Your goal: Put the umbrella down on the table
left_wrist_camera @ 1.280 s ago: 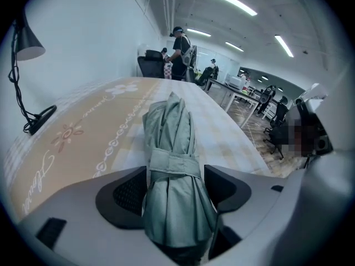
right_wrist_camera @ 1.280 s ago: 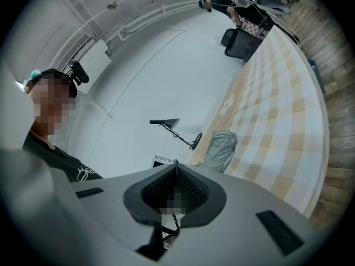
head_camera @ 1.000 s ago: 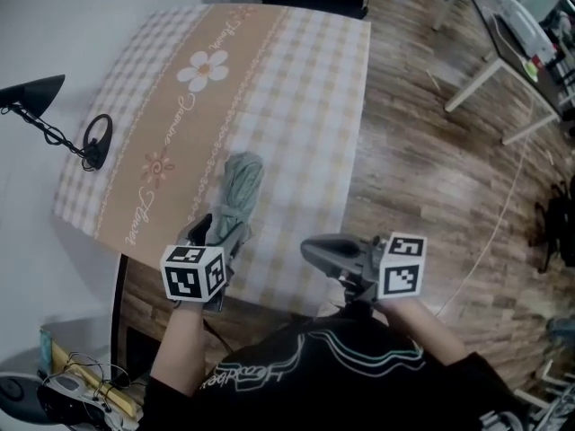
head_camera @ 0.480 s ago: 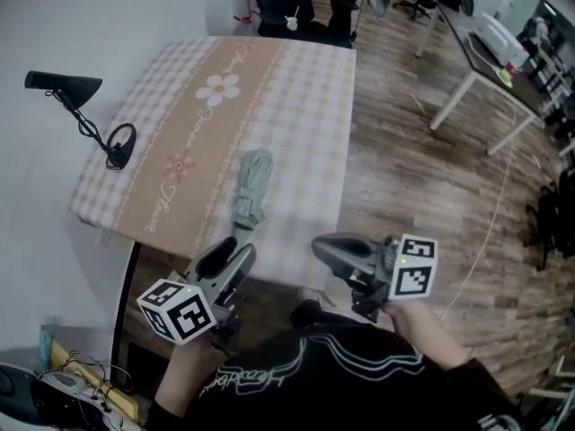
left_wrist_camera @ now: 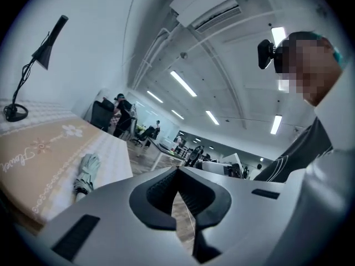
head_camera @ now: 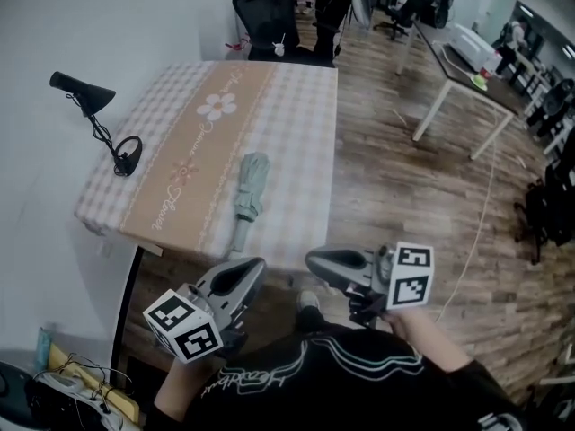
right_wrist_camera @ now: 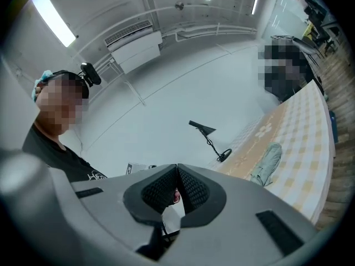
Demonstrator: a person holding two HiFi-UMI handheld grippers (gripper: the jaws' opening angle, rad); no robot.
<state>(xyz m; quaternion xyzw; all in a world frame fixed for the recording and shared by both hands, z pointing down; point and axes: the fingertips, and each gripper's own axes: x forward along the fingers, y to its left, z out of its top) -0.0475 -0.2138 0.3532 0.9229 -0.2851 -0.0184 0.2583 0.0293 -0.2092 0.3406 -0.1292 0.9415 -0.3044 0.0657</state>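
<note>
The folded grey-green umbrella point(head_camera: 249, 196) lies flat on the checked tablecloth of the table point(head_camera: 296, 106), near its front edge, with nothing touching it. It also shows in the left gripper view as the umbrella point(left_wrist_camera: 84, 173) and in the right gripper view as the umbrella point(right_wrist_camera: 266, 162). My left gripper point(head_camera: 254, 268) is held off the table, close to my body; its jaws have just been closing and now meet with nothing between them point(left_wrist_camera: 177, 169). My right gripper point(head_camera: 314, 260) is beside it, also shut and empty point(right_wrist_camera: 177, 166).
A black desk lamp point(head_camera: 90, 106) stands at the table's left side with its round base point(head_camera: 128, 153) on the cloth. A black office chair point(head_camera: 269, 12) sits behind the table. A white desk point(head_camera: 458, 57) stands on the wooden floor to the right.
The left gripper let go of the umbrella's handle, drew back off the table and shut. Both grippers have risen and pulled back towards my body. The umbrella stays on the table.
</note>
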